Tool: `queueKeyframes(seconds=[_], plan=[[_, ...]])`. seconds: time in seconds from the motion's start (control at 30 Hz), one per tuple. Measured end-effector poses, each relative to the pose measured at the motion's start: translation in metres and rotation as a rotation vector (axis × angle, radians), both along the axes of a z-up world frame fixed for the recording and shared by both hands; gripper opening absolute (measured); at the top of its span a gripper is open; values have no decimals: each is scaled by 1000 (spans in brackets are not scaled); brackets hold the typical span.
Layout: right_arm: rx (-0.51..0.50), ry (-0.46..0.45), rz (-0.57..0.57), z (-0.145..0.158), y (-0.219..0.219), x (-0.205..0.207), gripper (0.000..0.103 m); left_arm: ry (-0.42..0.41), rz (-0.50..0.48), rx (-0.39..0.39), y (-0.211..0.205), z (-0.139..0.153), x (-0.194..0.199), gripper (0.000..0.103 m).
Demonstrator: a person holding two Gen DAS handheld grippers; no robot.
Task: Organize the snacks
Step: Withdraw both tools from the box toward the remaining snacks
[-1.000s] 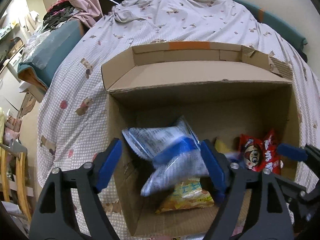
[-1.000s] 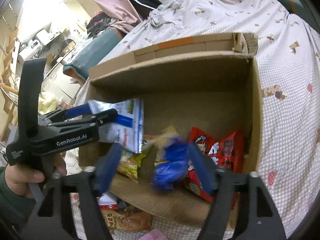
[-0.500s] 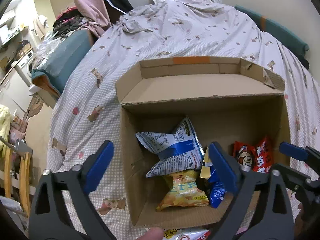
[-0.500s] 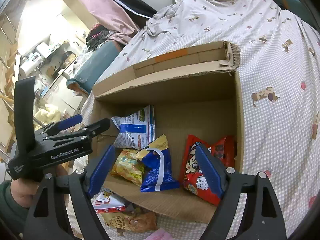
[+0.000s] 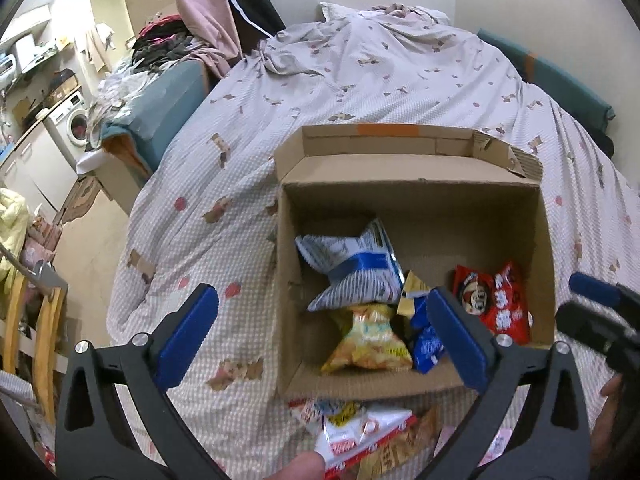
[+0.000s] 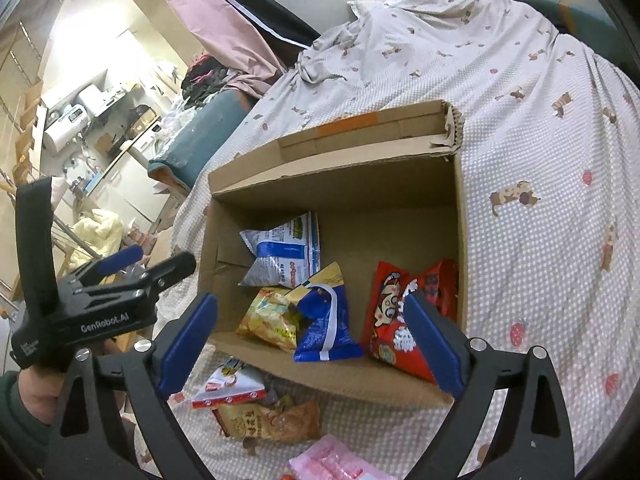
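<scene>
Snacks sit in two places: four bags inside the box [image 6: 456, 208], more on the bed [image 6: 540, 80] at 6 o'clock from it. Inside: white-blue bag [image 6: 286, 252] at 10 o'clock, yellow bag [image 6: 266, 318] at 8, blue bag [image 6: 326, 328] at 6, red bag [image 6: 404, 316] at 4. Outside, just beside the near wall: white-red bag [image 6: 228, 386], brown bag [image 6: 272, 420], pink pack [image 6: 336, 460].

Left gripper [image 5: 332, 336] wide apart, holding nothing, above the box's near left corner. Right gripper [image 6: 316, 340] wide apart too, empty, above the near wall.

Could go wrong next, just a guess:
- Reaching down for the white-red bag could bump the near wall and push the box away.
- Puffy, shiny bags could slip or pop if squeezed too hard.
- Two bags lying one on the other could both get pinched at once.
- Both grippers going for the same spot at 6 o'clock could knock together.
- Dropping more on the leaning white-blue bag could tip it over.
</scene>
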State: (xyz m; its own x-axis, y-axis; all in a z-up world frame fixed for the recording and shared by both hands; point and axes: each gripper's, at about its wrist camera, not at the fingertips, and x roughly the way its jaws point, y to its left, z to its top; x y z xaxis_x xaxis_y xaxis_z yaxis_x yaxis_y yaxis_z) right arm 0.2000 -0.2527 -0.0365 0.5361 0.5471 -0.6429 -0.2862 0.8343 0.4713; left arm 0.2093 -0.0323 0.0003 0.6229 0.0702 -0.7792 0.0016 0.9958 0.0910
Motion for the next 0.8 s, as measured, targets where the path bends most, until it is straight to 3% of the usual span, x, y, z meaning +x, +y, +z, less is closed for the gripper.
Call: queueKeyframes(seconds=[0.17, 0.43, 0.8], plan=[[7, -20, -8, 10, -9, -17, 96, -7, 3, -9, 7, 7, -26, 103], [31, 24, -45, 4, -23, -45, 97, -8, 14, -29, 18, 14, -55, 103], [-10, 98, -34, -16, -19, -79, 96, 47, 49, -63, 38, -8, -102, 103]])
